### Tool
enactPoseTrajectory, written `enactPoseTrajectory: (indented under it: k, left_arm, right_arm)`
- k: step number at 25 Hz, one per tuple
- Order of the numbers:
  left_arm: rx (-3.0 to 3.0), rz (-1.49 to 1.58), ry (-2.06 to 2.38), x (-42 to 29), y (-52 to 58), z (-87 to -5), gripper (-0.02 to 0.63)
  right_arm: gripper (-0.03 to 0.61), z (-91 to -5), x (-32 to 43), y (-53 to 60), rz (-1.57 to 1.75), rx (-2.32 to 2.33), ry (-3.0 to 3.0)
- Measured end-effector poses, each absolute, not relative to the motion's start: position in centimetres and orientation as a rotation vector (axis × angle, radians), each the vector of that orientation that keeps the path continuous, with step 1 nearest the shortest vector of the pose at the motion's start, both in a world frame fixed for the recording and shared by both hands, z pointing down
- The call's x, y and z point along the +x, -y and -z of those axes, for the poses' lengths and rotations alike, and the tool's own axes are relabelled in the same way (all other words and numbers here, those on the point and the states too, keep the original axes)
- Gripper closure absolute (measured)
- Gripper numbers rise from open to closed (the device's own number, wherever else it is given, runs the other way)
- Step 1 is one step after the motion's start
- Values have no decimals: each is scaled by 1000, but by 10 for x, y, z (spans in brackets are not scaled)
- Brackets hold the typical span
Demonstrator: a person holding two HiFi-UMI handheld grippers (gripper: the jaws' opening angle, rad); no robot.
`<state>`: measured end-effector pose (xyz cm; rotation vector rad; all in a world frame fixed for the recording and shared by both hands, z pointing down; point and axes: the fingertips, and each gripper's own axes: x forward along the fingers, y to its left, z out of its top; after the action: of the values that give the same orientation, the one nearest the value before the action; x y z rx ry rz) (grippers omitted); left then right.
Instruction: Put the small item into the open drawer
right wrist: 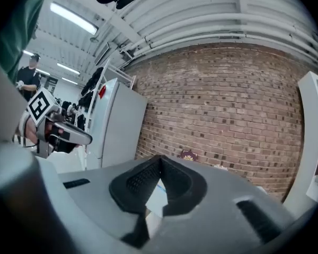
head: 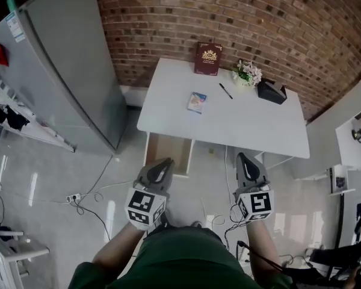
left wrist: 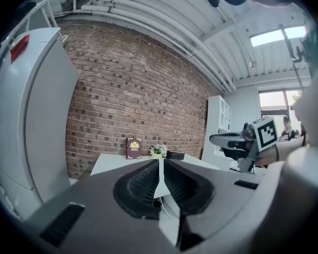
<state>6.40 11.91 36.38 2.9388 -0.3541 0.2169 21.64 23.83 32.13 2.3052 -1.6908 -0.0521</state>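
Observation:
The small item, a blue and white packet point(head: 197, 102), lies on the white table point(head: 253, 131) left of its middle. The open drawer point(head: 168, 151) sticks out under the table's front edge on the left, and its wooden bottom shows bare. My left gripper point(head: 166, 162) hovers over the floor just in front of the drawer, shut, with nothing held. My right gripper point(head: 241, 158) hangs level with it to the right, also shut and empty. In the left gripper view the left gripper point(left wrist: 160, 163) has its jaws pressed together, as does the right gripper point(right wrist: 160, 161) in the right gripper view.
On the table's far side stand a dark red book point(head: 208, 58), a small pot of flowers point(head: 247, 74) and a black box point(head: 271, 91); a pen point(head: 225, 91) lies nearby. A grey fridge point(head: 72, 71) stands at the left. Cables point(head: 84, 197) run over the floor.

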Motion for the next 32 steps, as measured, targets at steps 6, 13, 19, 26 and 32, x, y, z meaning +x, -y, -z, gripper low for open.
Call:
enactPoseTrajectory:
  k: [6, 13, 19, 26, 32]
  left_arm:
    - [2902, -194, 359, 52, -83, -373, 589]
    - [2892, -203, 380, 57, -59, -378, 589]
    - [2912, -238, 457, 70, -39, -385, 589]
    - [2906, -258, 550, 122, -15, -391, 589]
    - [2847, -345, 622, 162, 3, -414, 588]
  right_arm:
    - [575, -335, 224, -207, 20, 2231, 1615]
    - [577, -354, 234, -158, 67, 2068, 1635]
    - [577, -385, 264, -119, 77, 1977, 1668]
    - [575, -435, 326, -67, -60, 1921, 1730]
    - [543, -490, 365, -26, -155, 1798, 1788]
